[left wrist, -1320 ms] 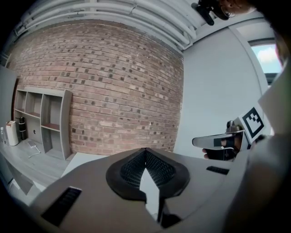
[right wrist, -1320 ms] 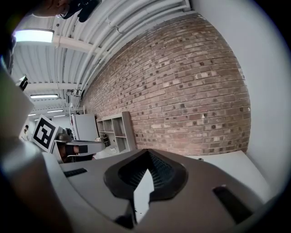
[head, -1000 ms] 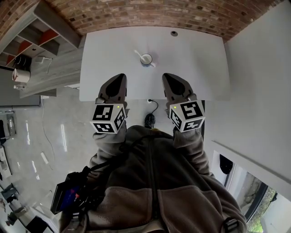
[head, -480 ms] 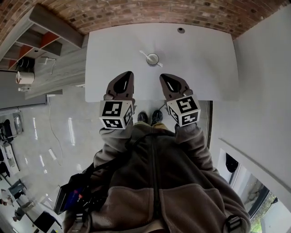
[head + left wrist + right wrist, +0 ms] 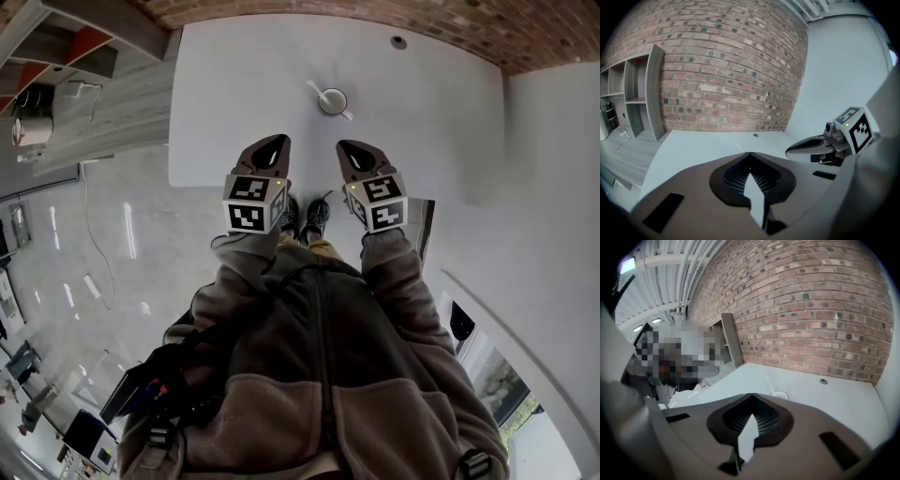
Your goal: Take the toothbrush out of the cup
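A white cup (image 5: 332,100) stands on the white table (image 5: 234,84), with a white toothbrush (image 5: 314,88) leaning out of it to the far left. My left gripper (image 5: 274,142) and right gripper (image 5: 346,146) are side by side over the table's near edge. Both are short of the cup and empty, jaws shut to a point. In the right gripper view the cup (image 5: 780,394) and toothbrush (image 5: 769,383) show just past my right gripper (image 5: 751,394). In the left gripper view my left gripper (image 5: 747,153) hides the cup, and the right gripper (image 5: 794,150) shows at the right.
A round cable hole (image 5: 399,42) sits near the table's far edge, below a brick wall (image 5: 717,70). Grey open shelving (image 5: 66,56) stands to the left and a white wall (image 5: 553,141) to the right. A person's shoes (image 5: 305,217) show under the near edge.
The person has stepped closer to the table. Both grippers have come forward from in front of the table to over its near edge, closer to the cup. The cup has not moved.
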A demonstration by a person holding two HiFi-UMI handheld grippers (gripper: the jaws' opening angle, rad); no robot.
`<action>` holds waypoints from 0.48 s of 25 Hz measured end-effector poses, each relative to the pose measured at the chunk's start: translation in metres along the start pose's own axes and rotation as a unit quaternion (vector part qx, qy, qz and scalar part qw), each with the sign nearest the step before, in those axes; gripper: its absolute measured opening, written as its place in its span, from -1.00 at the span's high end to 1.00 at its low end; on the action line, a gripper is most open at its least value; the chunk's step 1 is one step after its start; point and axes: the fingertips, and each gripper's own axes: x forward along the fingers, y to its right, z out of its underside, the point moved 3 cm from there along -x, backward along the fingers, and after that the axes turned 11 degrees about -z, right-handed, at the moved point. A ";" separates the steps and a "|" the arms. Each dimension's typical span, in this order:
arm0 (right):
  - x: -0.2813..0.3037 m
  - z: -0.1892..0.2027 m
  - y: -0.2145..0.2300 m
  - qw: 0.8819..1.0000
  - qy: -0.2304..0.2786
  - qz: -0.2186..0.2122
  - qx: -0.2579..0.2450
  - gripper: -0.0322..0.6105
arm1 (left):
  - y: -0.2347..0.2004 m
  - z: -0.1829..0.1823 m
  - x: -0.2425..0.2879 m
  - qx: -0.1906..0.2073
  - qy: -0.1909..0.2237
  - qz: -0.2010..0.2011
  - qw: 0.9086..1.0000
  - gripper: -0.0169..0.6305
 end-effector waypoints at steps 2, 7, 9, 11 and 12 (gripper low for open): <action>0.013 0.011 0.013 1.000 -0.017 -0.001 0.006 0.89 | -0.006 0.012 0.011 -0.007 -0.017 0.002 1.000 0.93; 0.046 0.017 0.038 0.999 -0.047 -0.011 -0.011 0.89 | -0.019 0.027 0.032 -0.022 -0.046 0.001 0.999 0.93; 0.063 0.018 0.050 0.998 -0.058 -0.018 -0.023 0.89 | -0.023 0.031 0.042 -0.024 -0.052 0.000 0.998 0.93; 0.081 0.020 0.061 0.997 -0.071 -0.022 -0.030 0.89 | -0.028 0.038 0.051 -0.024 -0.058 -0.001 0.998 0.93; 0.091 0.022 0.066 0.996 -0.078 -0.022 -0.033 0.89 | -0.032 0.041 0.055 -0.024 -0.061 -0.002 0.998 0.93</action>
